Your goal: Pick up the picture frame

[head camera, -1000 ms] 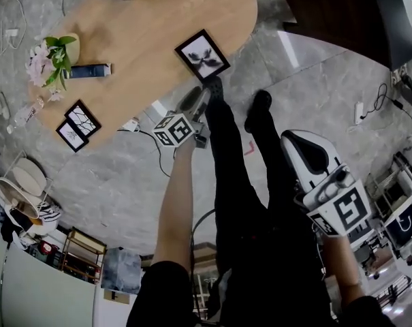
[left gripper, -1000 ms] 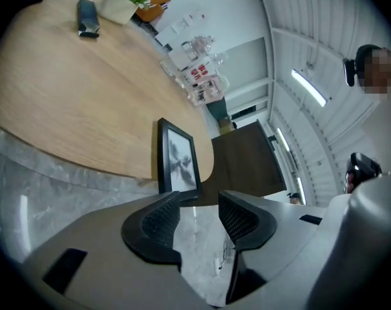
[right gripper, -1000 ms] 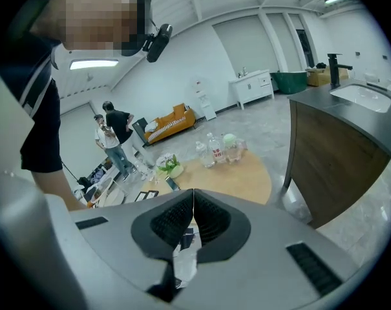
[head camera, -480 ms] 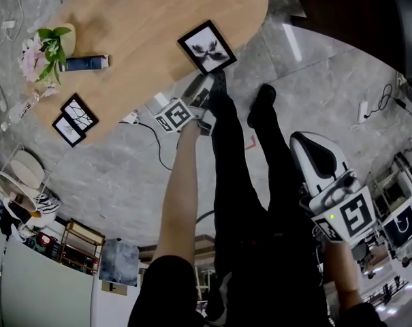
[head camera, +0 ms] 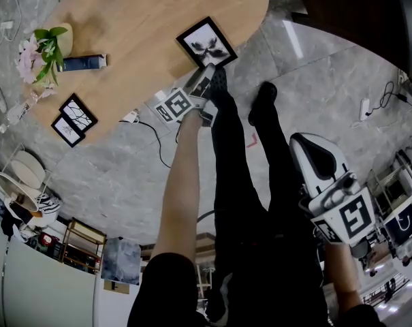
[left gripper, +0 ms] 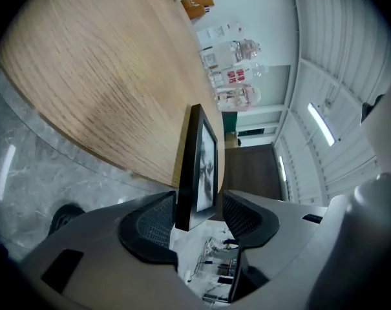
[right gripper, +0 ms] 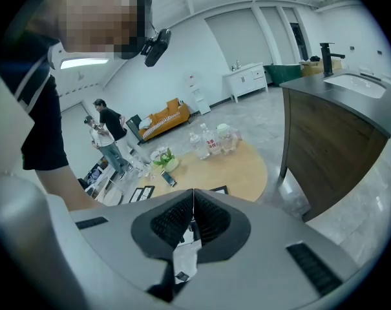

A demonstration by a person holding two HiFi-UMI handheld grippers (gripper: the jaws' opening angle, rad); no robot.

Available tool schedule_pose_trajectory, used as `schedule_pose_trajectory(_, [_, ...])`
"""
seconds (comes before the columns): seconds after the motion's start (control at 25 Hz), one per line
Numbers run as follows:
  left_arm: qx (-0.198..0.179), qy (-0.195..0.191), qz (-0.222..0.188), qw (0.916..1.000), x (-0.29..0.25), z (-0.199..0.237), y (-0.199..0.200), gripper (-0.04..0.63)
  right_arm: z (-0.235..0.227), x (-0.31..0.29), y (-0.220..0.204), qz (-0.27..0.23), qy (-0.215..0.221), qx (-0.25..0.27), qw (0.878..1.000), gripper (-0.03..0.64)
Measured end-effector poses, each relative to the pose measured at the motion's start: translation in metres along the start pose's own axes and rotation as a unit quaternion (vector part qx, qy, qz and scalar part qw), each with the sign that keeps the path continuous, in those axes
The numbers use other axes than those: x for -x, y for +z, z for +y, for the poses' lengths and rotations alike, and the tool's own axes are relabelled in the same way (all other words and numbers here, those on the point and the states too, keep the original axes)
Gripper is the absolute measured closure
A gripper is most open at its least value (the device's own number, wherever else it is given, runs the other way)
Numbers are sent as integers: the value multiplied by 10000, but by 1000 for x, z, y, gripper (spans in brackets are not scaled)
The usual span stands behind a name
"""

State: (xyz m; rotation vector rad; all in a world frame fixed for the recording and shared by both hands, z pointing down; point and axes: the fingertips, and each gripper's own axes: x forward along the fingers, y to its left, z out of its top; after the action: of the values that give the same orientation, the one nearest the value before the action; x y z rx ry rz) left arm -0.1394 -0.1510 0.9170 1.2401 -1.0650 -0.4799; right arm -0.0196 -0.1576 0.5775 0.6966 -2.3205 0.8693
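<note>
The left gripper (left gripper: 198,215) is closing its jaws around the near edge of the picture frame (left gripper: 201,166). The frame sits edge-on between the pads (left gripper: 153,223), with a gap still showing on one side. It lies just ahead of the gripper, at the rim of the wooden counter (head camera: 141,36). The right gripper (right gripper: 193,202), jaws together on nothing, hangs well behind, beside the person's legs (head camera: 233,182).
</note>
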Motion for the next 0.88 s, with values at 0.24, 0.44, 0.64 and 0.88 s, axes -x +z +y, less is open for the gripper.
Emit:
schedule_pose_trajectory(0.24, [-45, 150, 95, 9998, 2, 6, -1, 453, 0, 0, 1, -33, -13, -33, 10000, 604])
schedule_pose_trajectory(0.44, [-36, 62, 191, 9998, 3, 3, -3, 491, 0, 0, 1, -64, -41, -47, 10000, 604])
schedule_pose_trajectory(0.64, [2, -66, 265, 9996, 6, -11, -7, 509, 4, 7, 7, -115, -61, -27, 9999, 604])
schedule_pose_trajectory(0.88, [-48, -174, 288, 9994, 7, -33, -4, 517, 9, 15, 22, -319, -52, 56, 9995, 604])
